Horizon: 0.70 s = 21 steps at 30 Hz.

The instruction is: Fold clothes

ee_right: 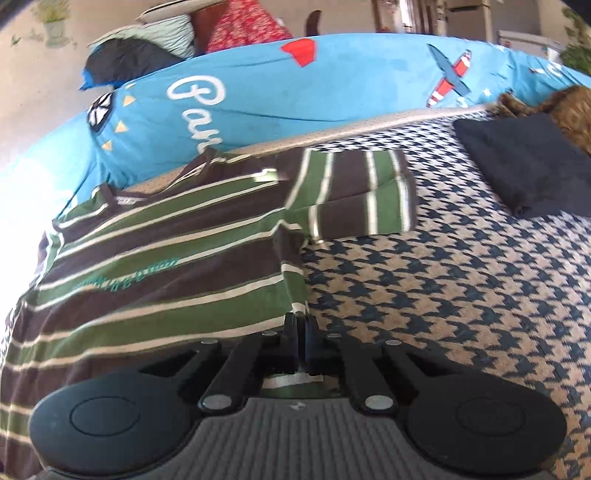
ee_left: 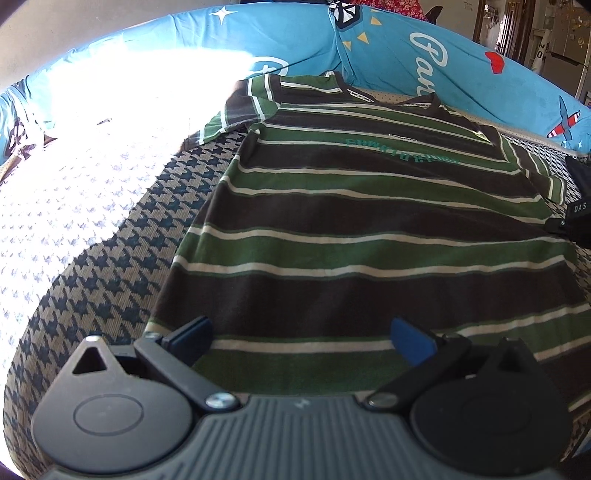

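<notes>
Striped shirt flat; left tool spread; right tool pinching hem; pillow reads "Par".

This is a home, most likely a bedroom or living area. A bed or couch is spread with a houndstooth cover, and a bright blue blanket printed with planes and lettering is bunched along its far edge. Pillows and a red floral cloth are piled behind it. A folded dark garment lies on the cover, and a fridge stands in the background.
</notes>
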Each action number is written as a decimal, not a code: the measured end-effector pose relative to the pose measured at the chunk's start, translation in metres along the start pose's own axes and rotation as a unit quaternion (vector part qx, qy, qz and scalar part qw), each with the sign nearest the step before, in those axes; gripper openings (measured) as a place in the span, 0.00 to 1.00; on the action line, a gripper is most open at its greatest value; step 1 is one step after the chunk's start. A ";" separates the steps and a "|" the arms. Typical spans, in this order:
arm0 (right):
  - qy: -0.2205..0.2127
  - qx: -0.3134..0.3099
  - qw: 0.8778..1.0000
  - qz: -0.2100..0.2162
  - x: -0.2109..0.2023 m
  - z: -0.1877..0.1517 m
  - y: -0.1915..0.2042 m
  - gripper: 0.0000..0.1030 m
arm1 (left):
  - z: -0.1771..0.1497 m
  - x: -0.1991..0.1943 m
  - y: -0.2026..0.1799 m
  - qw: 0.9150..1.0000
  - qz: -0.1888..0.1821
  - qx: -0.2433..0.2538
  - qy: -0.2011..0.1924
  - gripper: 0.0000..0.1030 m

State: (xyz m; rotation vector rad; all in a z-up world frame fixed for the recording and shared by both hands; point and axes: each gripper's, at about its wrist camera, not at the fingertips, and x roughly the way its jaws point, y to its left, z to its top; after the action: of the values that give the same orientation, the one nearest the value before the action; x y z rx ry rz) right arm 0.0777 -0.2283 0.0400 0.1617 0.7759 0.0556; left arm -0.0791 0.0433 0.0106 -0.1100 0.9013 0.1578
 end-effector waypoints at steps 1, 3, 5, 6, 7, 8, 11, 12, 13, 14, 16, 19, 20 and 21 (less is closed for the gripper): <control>0.000 0.021 1.000 -0.006 -0.001 0.001 -0.006 0.04 | -0.003 -0.002 -0.001 1.000 0.001 0.006 0.001 1.00; -0.006 0.029 0.999 -0.030 -0.003 -0.001 -0.012 0.03 | -0.010 -0.007 -0.003 1.000 0.001 0.018 0.001 1.00; -0.005 0.044 0.999 -0.024 -0.004 -0.002 -0.016 0.04 | -0.014 -0.012 -0.004 1.000 -0.001 0.022 0.001 1.00; -0.004 0.052 0.998 -0.020 -0.005 -0.003 -0.018 0.05 | -0.016 -0.013 -0.003 1.000 -0.002 0.020 0.002 1.00; -0.001 0.063 0.998 -0.017 -0.009 -0.003 -0.022 0.06 | -0.018 -0.015 -0.003 1.000 -0.002 0.019 0.002 1.00; 0.003 0.073 0.997 -0.014 -0.012 -0.004 -0.025 0.13 | -0.020 -0.017 -0.002 1.000 -0.002 0.019 0.002 1.00; 0.012 0.105 0.994 -0.006 -0.023 -0.007 -0.036 0.20 | -0.026 -0.021 -0.001 1.000 -0.002 0.023 0.002 1.00; 0.013 0.107 0.994 -0.008 -0.027 -0.009 -0.039 0.21 | -0.028 -0.023 -0.001 1.000 -0.002 0.025 0.001 1.00; 0.012 0.111 0.994 -0.005 -0.032 -0.012 -0.042 0.21 | -0.030 -0.024 -0.001 1.000 -0.002 0.026 0.000 1.00; 0.013 0.114 0.993 0.000 -0.036 -0.015 -0.045 0.22 | -0.032 -0.025 0.000 1.000 -0.003 0.027 -0.001 1.00; 0.018 0.111 0.994 0.004 -0.045 -0.023 -0.051 0.24 | -0.035 -0.028 0.001 1.000 -0.004 0.028 -0.002 1.00; 0.025 0.098 0.995 0.000 -0.059 -0.036 -0.054 0.27 | -0.036 -0.030 0.004 1.000 -0.003 0.020 -0.004 1.00; 0.027 0.094 0.995 0.004 -0.063 -0.040 -0.055 0.28 | -0.036 -0.031 0.006 1.000 -0.003 0.018 -0.005 1.00; 0.027 0.091 0.995 0.007 -0.068 -0.044 -0.056 0.28 | -0.037 -0.031 0.007 1.000 -0.002 0.015 -0.005 1.00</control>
State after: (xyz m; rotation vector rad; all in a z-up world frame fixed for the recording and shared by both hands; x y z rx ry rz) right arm -0.0017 -0.2851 0.0471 0.3393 0.8343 0.0024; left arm -0.1278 0.0414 0.0125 -0.0835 0.8927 0.1404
